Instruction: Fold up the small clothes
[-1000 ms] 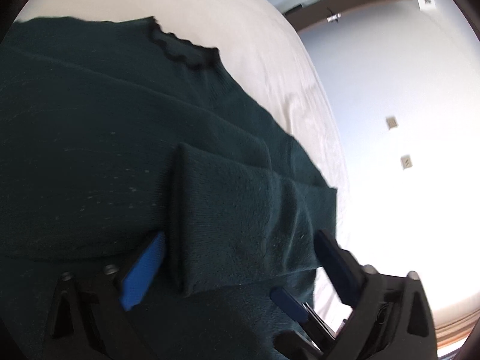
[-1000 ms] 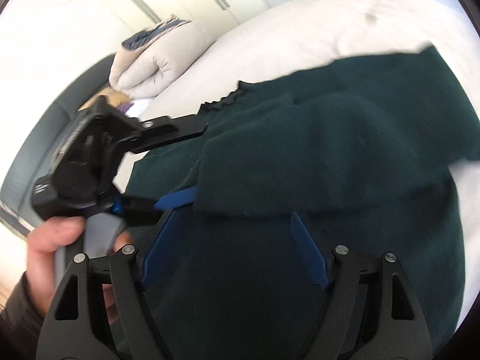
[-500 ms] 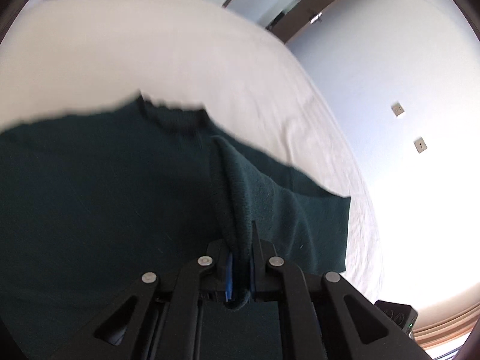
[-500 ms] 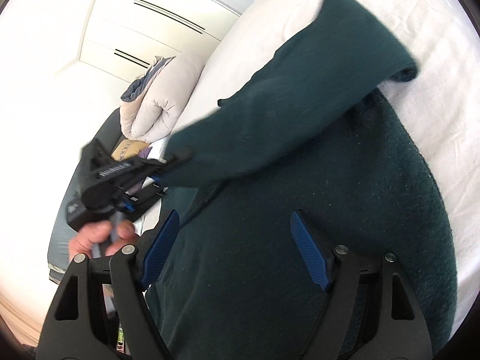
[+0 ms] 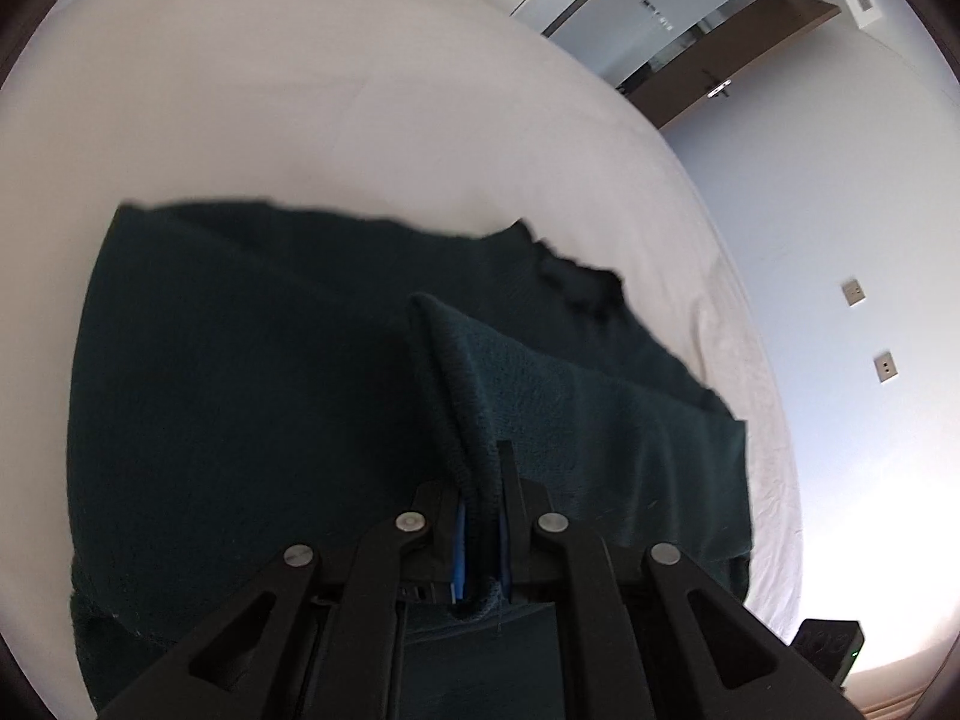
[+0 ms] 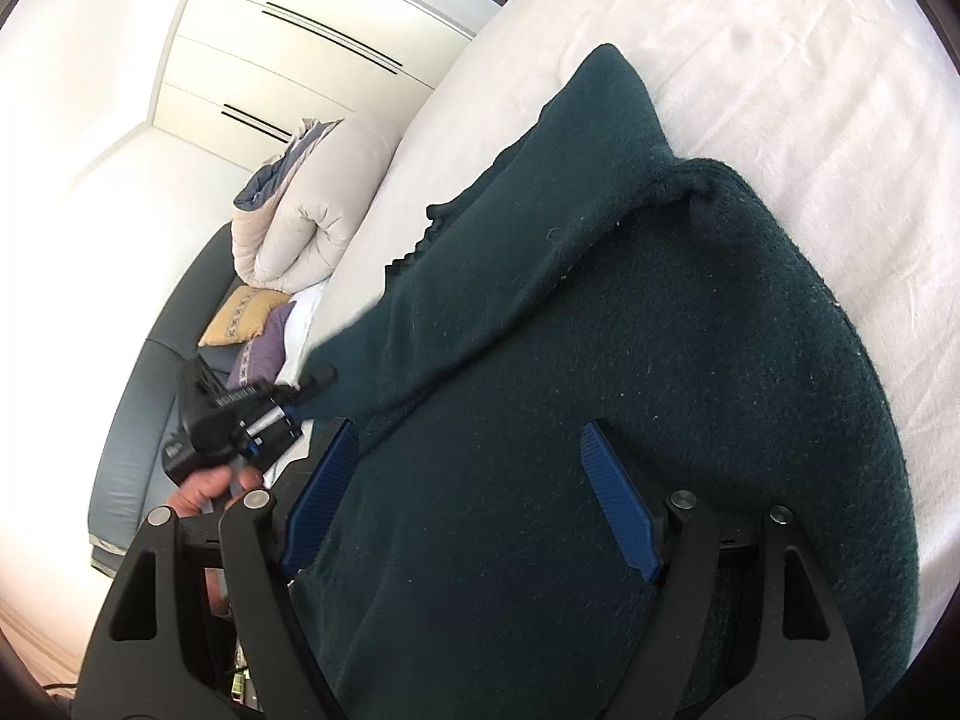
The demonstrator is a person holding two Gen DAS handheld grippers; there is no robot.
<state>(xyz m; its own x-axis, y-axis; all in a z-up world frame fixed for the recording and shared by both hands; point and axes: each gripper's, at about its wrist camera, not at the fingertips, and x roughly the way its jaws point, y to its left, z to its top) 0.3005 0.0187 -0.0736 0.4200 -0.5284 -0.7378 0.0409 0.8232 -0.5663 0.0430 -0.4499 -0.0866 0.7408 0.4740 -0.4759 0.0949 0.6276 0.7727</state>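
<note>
A dark green knitted sweater [image 5: 252,396] lies spread on a white bed [image 5: 300,120]. My left gripper [image 5: 480,516] is shut on the cuff of its sleeve [image 5: 540,396], which rises off the body of the sweater as a taut band. In the right wrist view the sweater [image 6: 660,330] fills the middle, and the sleeve [image 6: 480,276] stretches left to the left gripper [image 6: 312,387], held by a hand [image 6: 204,489]. My right gripper [image 6: 468,474] hangs open just above the sweater's body, with nothing pinched between its blue pads.
A rolled beige duvet [image 6: 312,204] and small cushions [image 6: 246,315] lie by the bed's head at the left. White wardrobe doors [image 6: 288,48] stand behind. A wall with sockets [image 5: 852,294] runs beside the bed, and a dark door [image 5: 708,78] is farther off.
My left gripper went from open around the sleeve end to shut on the cuff, then pulled it away leftward, stretching the sleeve. My right gripper stayed open and shifted over the sweater's body.
</note>
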